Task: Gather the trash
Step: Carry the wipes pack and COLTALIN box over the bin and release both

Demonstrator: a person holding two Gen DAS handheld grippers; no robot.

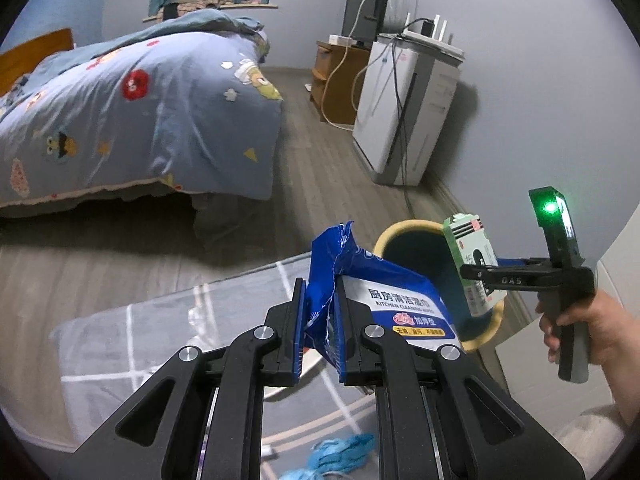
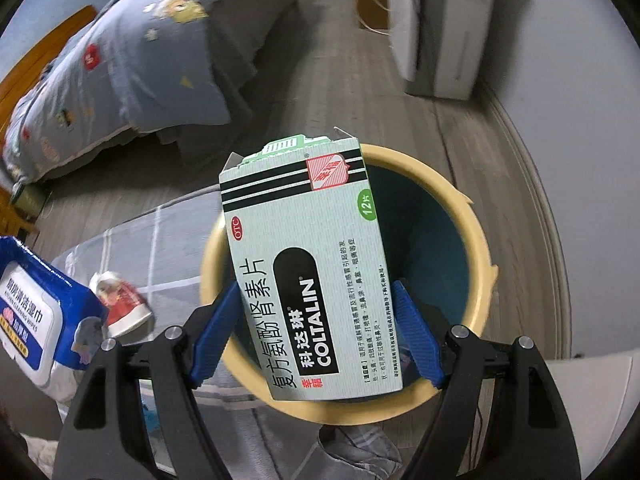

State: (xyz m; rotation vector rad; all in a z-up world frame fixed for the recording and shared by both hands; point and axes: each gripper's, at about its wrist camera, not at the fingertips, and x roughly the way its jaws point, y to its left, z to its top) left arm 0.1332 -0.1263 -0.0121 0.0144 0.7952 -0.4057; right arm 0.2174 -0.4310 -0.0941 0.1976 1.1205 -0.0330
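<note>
1. Risk one: right gripper (image 2: 316, 332), jaws wide, clamps the medicine box (image 2: 308, 264) over the bin (image 2: 476, 240) mid-frame; an early release clips the rim.
2. Left gripper (image 1: 320, 320), pinched narrow, holds the wipes pack (image 1: 384, 300) by its torn end, lower centre; it could slip.

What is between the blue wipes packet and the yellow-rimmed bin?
In the right wrist view, a small red and white carton lies on the grey checked rug between blue wipes packet and yellow-rimmed bin.

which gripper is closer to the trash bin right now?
Right. The right gripper holds the medicine box directly over the trash bin. The left gripper, shut on the blue wipes pack, sits beside the bin, over the rug.
</note>
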